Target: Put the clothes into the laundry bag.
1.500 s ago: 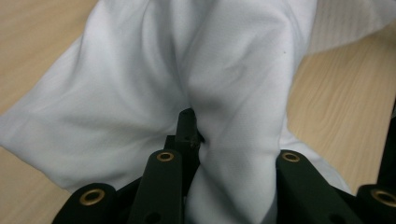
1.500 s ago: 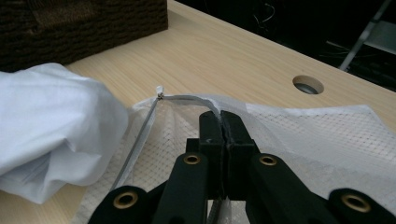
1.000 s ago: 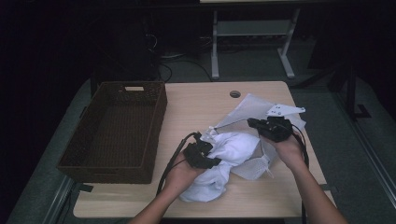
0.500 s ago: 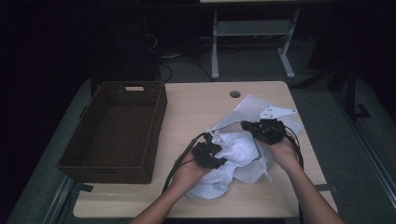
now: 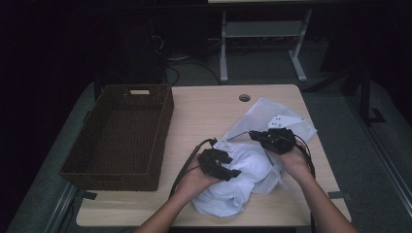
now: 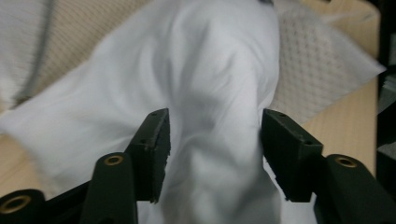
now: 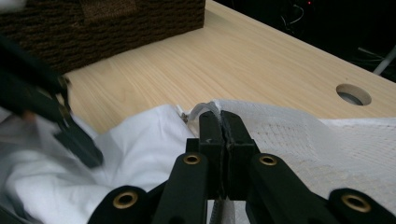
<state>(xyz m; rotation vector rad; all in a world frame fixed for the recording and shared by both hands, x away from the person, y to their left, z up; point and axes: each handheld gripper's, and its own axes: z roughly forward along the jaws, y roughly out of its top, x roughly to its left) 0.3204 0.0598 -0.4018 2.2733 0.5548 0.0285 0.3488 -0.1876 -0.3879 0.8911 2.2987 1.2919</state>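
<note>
Since the earlier frame: both hands have drawn toward the table's near edge with the cloth [image 5: 243, 179], which is more bunched; left gripper [image 5: 232, 173] jaws have just been opening, a ridge of cloth between them.

Basket [image 5: 121, 133]: far left of both grippers, well apart.

Left gripper [image 6: 212, 156]: jaws part-open, standing either side of a raised fold of cloth. Pads look just clear of the fabric; no pinch.

Cloth [image 6: 205, 79]: white, thin, heaped on the table under and ahead of the left jaws, running across to the right jaws. A mesh-textured sheet [image 7: 327, 140] lies beside it, ahead and right of the right jaws.

Right gripper [image 7: 219, 126]: jaws closed tight, nipping a thin edge of cloth at the tips.

Handling, judged: light, limp, no stiffness; sags and slides off a loose grip. Not fragile. Best hold is a hem or corner, pinched deep between the pads, not the puffed middle. Left should re-take an edge well apart from the right's hold.
</note>
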